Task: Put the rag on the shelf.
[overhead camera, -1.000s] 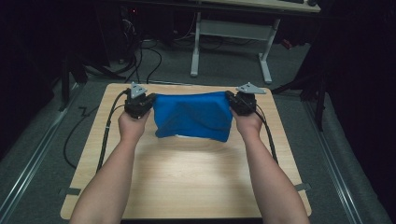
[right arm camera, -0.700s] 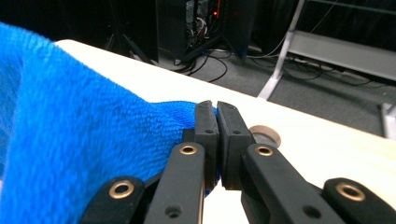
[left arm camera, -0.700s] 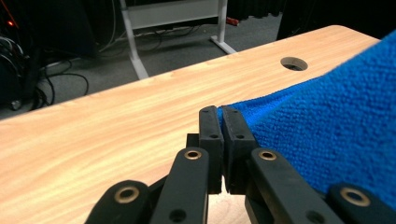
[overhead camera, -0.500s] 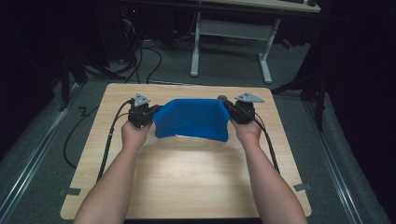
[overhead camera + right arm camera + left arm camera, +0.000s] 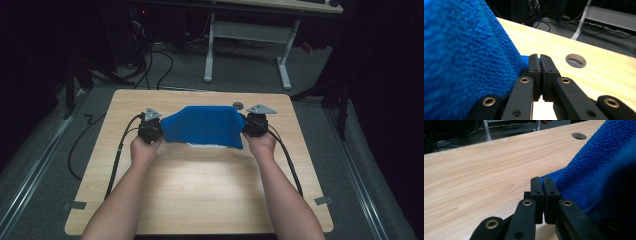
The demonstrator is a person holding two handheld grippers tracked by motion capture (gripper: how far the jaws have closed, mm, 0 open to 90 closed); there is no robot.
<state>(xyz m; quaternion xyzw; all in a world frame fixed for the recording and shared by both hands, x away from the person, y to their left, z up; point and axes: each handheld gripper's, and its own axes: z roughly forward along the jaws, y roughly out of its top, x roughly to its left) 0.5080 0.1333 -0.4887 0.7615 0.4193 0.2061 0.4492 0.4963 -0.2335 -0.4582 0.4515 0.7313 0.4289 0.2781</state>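
Observation:
A blue terry cloth [image 5: 204,126] hangs stretched between my two grippers over the far half of the wooden table [image 5: 200,185]. The left gripper [image 5: 150,128] is shut on the cloth's left corner; in the left gripper view its jaws [image 5: 543,183] press together with the blue cloth [image 5: 586,172] pinched at the tips. At the cloth's right corner the right gripper [image 5: 255,125] is shut too. The right gripper view has the closed jaws [image 5: 538,61] nipping a bit of blue cloth [image 5: 461,55]. The cloth's lower edge droops toward the tabletop.
A round cable hole [image 5: 238,105] lies in the table just behind the cloth, near the right gripper. Black cables [image 5: 117,155] trail from both grippers over the table's sides. A white desk frame [image 5: 250,35] stands on the floor beyond.
Both hands have sunk toward the table with the cloth held between them. The cloth has flattened and its lower edge now hangs nearer the tabletop.

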